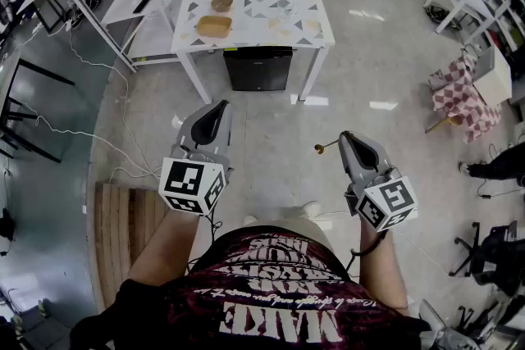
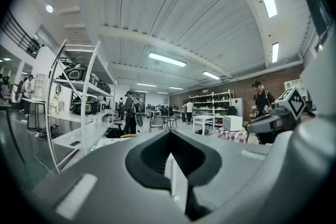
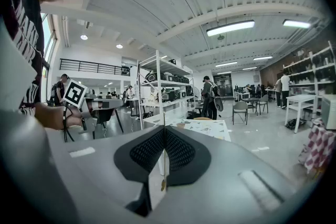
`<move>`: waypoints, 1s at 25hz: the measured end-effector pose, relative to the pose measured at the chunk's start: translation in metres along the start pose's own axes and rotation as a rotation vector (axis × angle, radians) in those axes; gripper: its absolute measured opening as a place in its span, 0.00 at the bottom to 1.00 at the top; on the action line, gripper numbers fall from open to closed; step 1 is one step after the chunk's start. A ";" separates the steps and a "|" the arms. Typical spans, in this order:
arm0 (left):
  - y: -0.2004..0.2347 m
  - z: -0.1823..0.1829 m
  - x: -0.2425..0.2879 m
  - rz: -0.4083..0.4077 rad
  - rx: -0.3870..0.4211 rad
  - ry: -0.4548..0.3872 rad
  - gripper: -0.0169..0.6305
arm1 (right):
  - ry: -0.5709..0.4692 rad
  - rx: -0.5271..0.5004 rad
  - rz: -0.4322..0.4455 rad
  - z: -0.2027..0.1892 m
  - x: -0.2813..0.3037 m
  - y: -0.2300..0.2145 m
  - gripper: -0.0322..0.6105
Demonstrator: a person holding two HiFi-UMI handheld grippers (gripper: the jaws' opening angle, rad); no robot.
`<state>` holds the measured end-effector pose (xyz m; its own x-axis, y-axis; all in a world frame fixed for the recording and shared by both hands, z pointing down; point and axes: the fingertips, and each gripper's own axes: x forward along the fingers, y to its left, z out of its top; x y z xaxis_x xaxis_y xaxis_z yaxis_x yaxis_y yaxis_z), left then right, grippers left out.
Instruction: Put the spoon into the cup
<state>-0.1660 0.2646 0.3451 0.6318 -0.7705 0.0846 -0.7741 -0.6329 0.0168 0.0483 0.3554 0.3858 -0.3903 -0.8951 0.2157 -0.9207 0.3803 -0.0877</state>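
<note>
Two grippers (image 1: 221, 106) (image 1: 345, 136), one spoon (image 1: 326, 146), one patterned table (image 1: 316, 35).

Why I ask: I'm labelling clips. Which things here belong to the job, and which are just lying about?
Job: spoon, held in the jaws of the right gripper; probably the brown cup on the table.
Lying about: tan tray, black box, checked cloth.

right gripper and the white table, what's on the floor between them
Nothing: in the head view only bare glossy floor lies between the right gripper, which holds the spoon, and the table.
</note>
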 end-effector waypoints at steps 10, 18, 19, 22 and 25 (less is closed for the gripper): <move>0.010 -0.022 -0.038 -0.025 -0.028 0.021 0.03 | -0.016 0.038 -0.004 -0.003 -0.008 0.038 0.10; 0.033 -0.044 -0.036 0.046 -0.080 0.032 0.03 | 0.014 -0.010 0.020 0.001 0.006 0.035 0.10; 0.035 -0.043 -0.033 0.052 -0.079 0.032 0.03 | 0.012 -0.013 0.027 0.005 0.009 0.033 0.10; 0.039 -0.037 -0.023 0.071 -0.068 0.030 0.03 | 0.001 -0.015 0.044 0.013 0.019 0.024 0.10; 0.040 -0.037 -0.012 0.078 -0.062 0.041 0.03 | 0.006 0.010 0.058 0.012 0.033 0.013 0.10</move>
<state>-0.2061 0.2513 0.3811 0.5684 -0.8126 0.1292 -0.8226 -0.5643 0.0700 0.0232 0.3280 0.3805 -0.4431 -0.8701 0.2160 -0.8965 0.4293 -0.1095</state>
